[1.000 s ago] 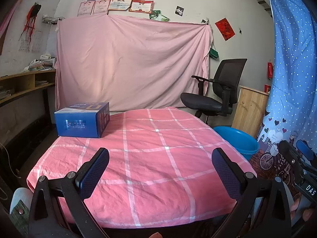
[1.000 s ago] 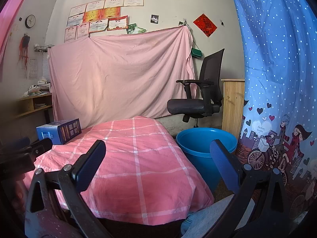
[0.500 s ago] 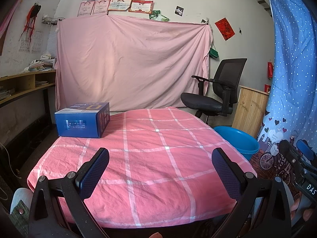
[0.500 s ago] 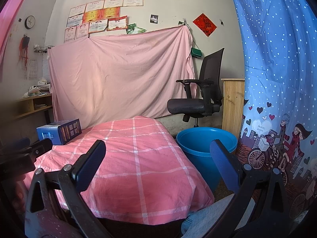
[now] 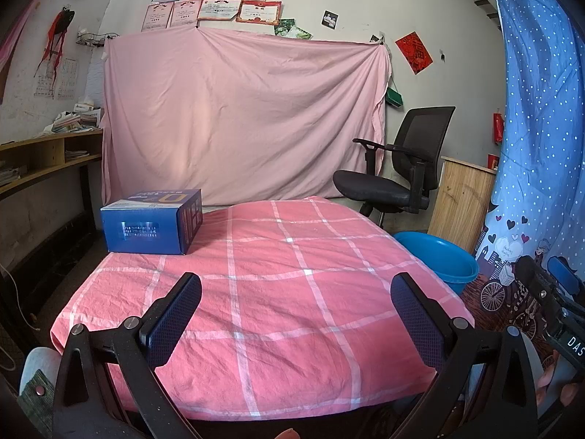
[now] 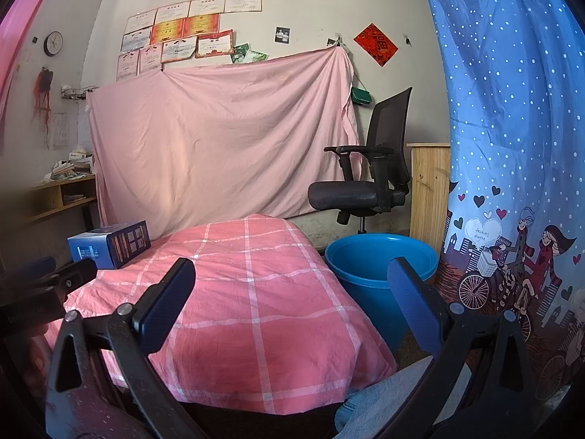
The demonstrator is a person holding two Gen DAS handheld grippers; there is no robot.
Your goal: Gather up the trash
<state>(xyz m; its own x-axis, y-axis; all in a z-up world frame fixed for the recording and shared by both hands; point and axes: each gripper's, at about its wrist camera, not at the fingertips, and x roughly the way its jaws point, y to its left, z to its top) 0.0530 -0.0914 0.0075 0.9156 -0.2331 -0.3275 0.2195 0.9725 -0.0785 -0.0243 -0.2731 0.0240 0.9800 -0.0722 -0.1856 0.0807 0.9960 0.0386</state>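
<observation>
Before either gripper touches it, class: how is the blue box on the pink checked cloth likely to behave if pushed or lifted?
The blue box looks like printed cardboard with crisp edges, so probably stiff yet crushable under a hard squeeze. It lies on a broad flat face, so it should slide, not roll or tip. The wrinkled pink checked cloth may bunch up under a push. Its weight cannot be judged.
</observation>
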